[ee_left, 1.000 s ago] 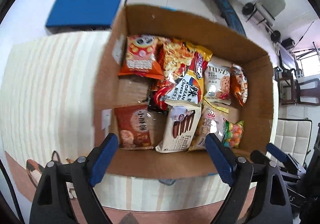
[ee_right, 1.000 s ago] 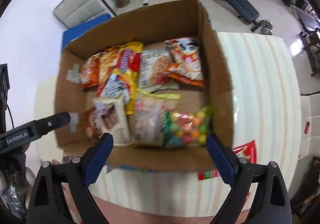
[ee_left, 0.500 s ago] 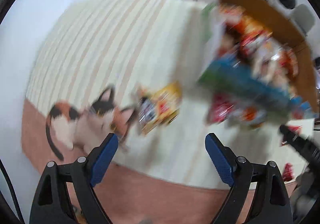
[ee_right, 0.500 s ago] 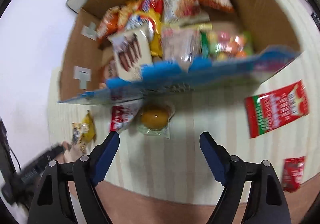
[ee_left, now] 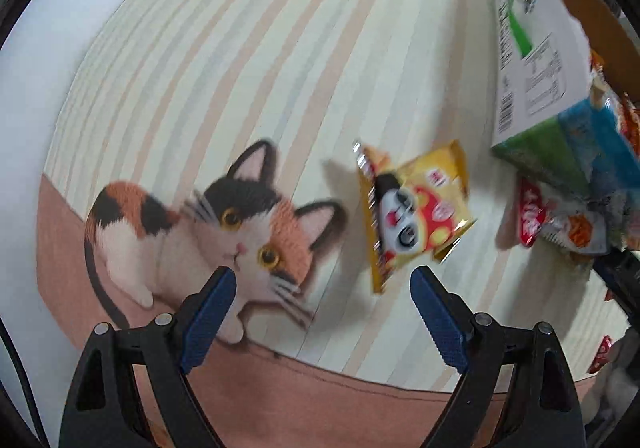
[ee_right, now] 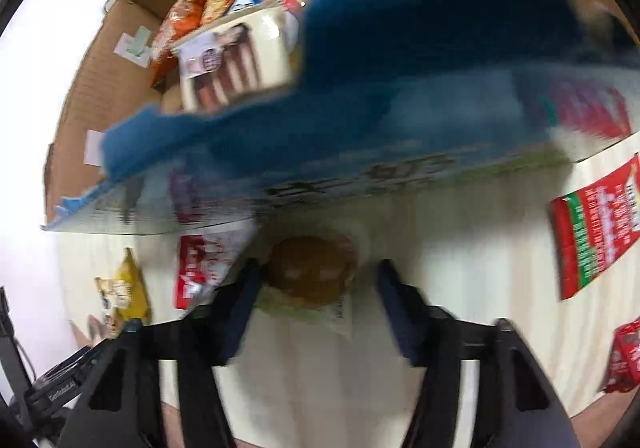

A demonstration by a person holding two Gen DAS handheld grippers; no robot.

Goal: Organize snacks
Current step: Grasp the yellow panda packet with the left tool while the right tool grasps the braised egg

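Risk sits mostly with your right gripper (ee_right: 316,292), whose jaws have just been closing around the wrapped brown bun (ee_right: 310,276): its left finger looks to be touching the wrapper, while the right finger stands apart from it, so no grip is made yet. The bun lies on the striped mat (ee_right: 460,248) directly ahead of that gripper, just below the near wall of the cardboard box (ee_right: 80,88), and a red-and-white packet (ee_right: 200,268) lies touching it on the left. If you close off-centre you could push the bun sideways, catch only loose wrapper, or squash soft bread; the blur here hides the exact contact. Your left gripper (ee_left: 322,292) is spread wide with nothing between its fingers, and the yellow snack packet (ee_left: 412,208) lies just ahead, slightly right of its centre line. Dropping straight down from here may land one finger on the packet rather than beside it, sliding the slick foil toward the printed cat (ee_left: 200,220).
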